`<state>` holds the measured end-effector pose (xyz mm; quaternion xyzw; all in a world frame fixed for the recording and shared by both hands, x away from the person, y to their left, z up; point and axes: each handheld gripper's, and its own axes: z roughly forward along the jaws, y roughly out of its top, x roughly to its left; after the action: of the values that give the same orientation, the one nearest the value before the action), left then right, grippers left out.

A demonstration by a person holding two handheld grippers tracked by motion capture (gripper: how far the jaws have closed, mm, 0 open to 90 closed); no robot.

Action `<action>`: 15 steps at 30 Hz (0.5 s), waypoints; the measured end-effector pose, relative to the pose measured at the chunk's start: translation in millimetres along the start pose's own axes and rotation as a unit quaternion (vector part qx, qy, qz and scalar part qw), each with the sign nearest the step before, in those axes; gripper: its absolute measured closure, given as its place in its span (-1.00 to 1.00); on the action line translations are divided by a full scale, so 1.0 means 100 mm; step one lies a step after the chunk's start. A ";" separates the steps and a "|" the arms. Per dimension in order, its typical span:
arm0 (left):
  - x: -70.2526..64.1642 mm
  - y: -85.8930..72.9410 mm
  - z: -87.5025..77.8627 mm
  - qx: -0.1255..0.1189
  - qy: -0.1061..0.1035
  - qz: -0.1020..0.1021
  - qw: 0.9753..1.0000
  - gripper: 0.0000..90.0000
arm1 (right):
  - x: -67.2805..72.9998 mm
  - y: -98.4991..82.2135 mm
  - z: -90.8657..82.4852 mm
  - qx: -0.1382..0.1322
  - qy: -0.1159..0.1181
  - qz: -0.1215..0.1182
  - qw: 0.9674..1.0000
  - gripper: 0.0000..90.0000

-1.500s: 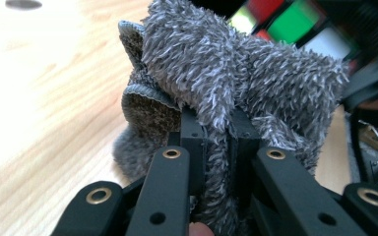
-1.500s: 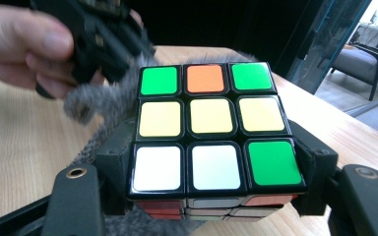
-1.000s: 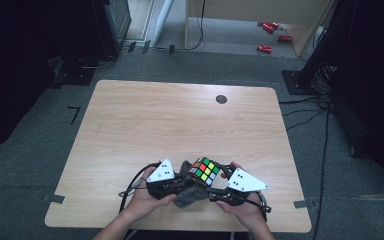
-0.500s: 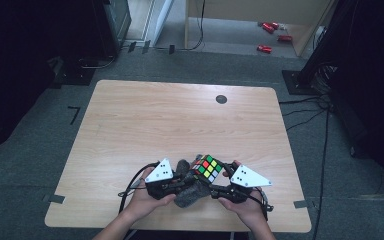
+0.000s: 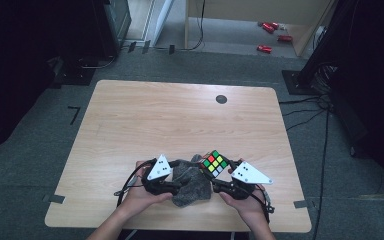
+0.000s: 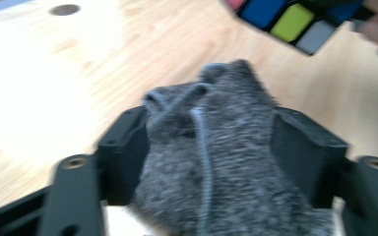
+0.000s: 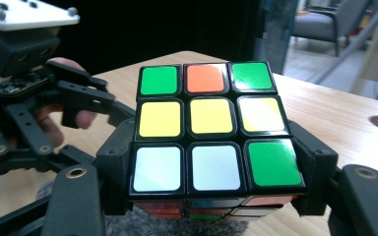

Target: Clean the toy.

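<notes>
A scrambled Rubik's cube [image 5: 214, 164] is held just above the table near its front edge, with my right gripper [image 5: 219, 176] shut on it. In the right gripper view the cube [image 7: 211, 128] sits between both black jaws of the right gripper [image 7: 216, 147], showing green, orange, yellow and white stickers. A grey fuzzy cloth [image 5: 190, 182] lies bunched beside the cube, to its left. My left gripper [image 5: 176, 184] is shut on the cloth. In the left gripper view the cloth [image 6: 211, 162] bulges between the jaws of the left gripper [image 6: 209, 147], and the cube [image 6: 285, 19] hangs beyond it.
The wooden table [image 5: 180, 125] has a round dark hole [image 5: 221, 99] near its far edge. Cables trail from both grippers at the front edge. Small red objects [image 5: 265, 48] lie on the floor beyond the table, and dark equipment stands at both sides.
The cube and my right gripper have shifted slightly right and away from the front edge. The left gripper and the cloth stay almost in place.
</notes>
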<state>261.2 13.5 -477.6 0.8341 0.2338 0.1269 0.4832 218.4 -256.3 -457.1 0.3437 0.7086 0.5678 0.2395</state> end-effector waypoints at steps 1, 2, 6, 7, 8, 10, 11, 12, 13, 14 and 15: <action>0.00 0.00 -0.01 -0.005 0.005 0.001 1.000 -0.45 | 0.01 0.03 0.00 0.000 -0.003 0.005 1.000 -0.23; 0.00 0.01 -0.01 -0.009 0.004 0.002 1.000 -0.48 | 0.03 0.05 0.00 -0.002 -0.005 0.011 1.000 -0.23; -0.08 0.02 0.01 -0.022 0.005 0.022 1.000 -0.55 | 0.10 0.14 0.03 -0.004 -0.012 0.032 0.999 -0.23; -0.11 0.02 0.02 -0.023 0.007 0.027 0.999 -0.56 | 0.12 0.16 0.04 -0.005 -0.012 0.035 0.999 -0.23; -0.12 0.02 0.03 -0.023 0.011 0.030 0.999 -0.56 | 0.13 0.17 0.05 -0.004 -0.013 0.040 0.999 -0.23; -0.14 0.02 0.04 -0.032 0.013 0.032 0.999 -0.56 | 0.15 0.17 0.06 -0.003 -0.013 0.048 0.999 -0.23; -0.15 0.02 0.04 -0.038 0.015 0.034 0.999 -0.58 | 0.16 0.17 0.07 -0.003 -0.012 0.054 0.998 -0.23; -0.16 0.03 0.04 -0.045 0.016 0.037 0.998 -0.58 | 0.17 0.17 0.07 -0.003 -0.011 0.058 0.998 -0.23; -0.17 0.03 0.04 -0.053 0.015 0.039 0.998 -0.58 | 0.18 0.17 0.08 -0.003 -0.010 0.062 0.998 -0.23; -0.18 0.03 0.04 -0.059 0.016 0.041 0.997 -0.59 | 0.19 0.17 0.09 -0.003 -0.008 0.065 0.998 -0.23; -0.19 0.03 0.04 -0.067 0.015 0.043 0.997 -0.59 | 0.21 0.17 0.09 -0.002 -0.006 0.070 0.998 -0.23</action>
<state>247.7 -0.4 -476.7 0.8072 0.1958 0.1751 0.5287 215.7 -232.6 -441.8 0.3950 0.6806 0.5824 0.2039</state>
